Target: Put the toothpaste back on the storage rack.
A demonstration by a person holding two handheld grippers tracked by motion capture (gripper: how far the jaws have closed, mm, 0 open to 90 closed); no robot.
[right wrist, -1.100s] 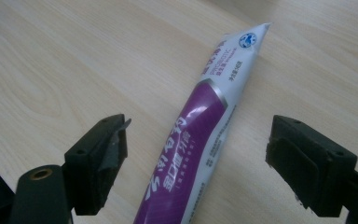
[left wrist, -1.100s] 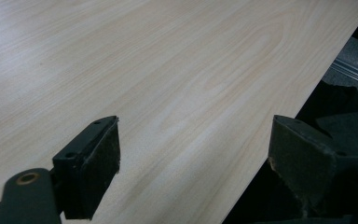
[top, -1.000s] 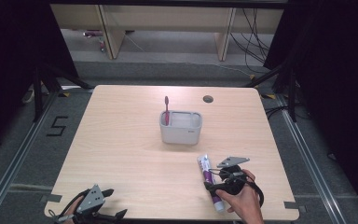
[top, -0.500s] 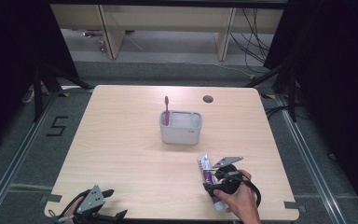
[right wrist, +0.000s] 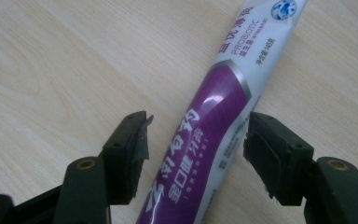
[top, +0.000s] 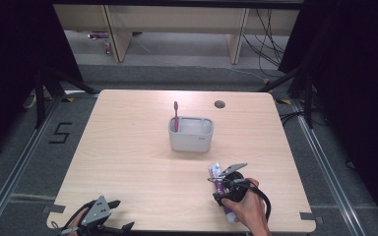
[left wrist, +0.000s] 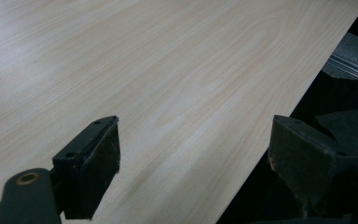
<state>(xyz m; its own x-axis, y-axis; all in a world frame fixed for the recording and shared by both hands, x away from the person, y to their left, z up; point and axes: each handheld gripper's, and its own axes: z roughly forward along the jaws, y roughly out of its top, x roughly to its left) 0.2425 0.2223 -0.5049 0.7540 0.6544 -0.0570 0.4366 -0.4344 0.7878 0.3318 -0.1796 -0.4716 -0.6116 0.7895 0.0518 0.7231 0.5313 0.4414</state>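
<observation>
Pale wooden tabletop (top: 142,162) was evenly lit from overhead, surroundings fell into near-black, purple-and-white glossy toothpaste tube (right wrist: 214,140) carried a small white glare, black padded jaws looked soft, shadows faint.

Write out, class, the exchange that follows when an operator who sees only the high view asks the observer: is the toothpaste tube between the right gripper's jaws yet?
Observer: Yes. In the right gripper view the toothpaste tube lies between the jaws of the right gripper, which have just been closing. A gap remains at the pad on that view's left.
Operator: Which part of the tube is between them?
Observer: The purple part with large white characters. The white part lies beyond the jaws.
Operator: And the left gripper?
Observer: In its own view, the left gripper has its jaws wide apart with nothing between them, over the table at its edge.
</observation>
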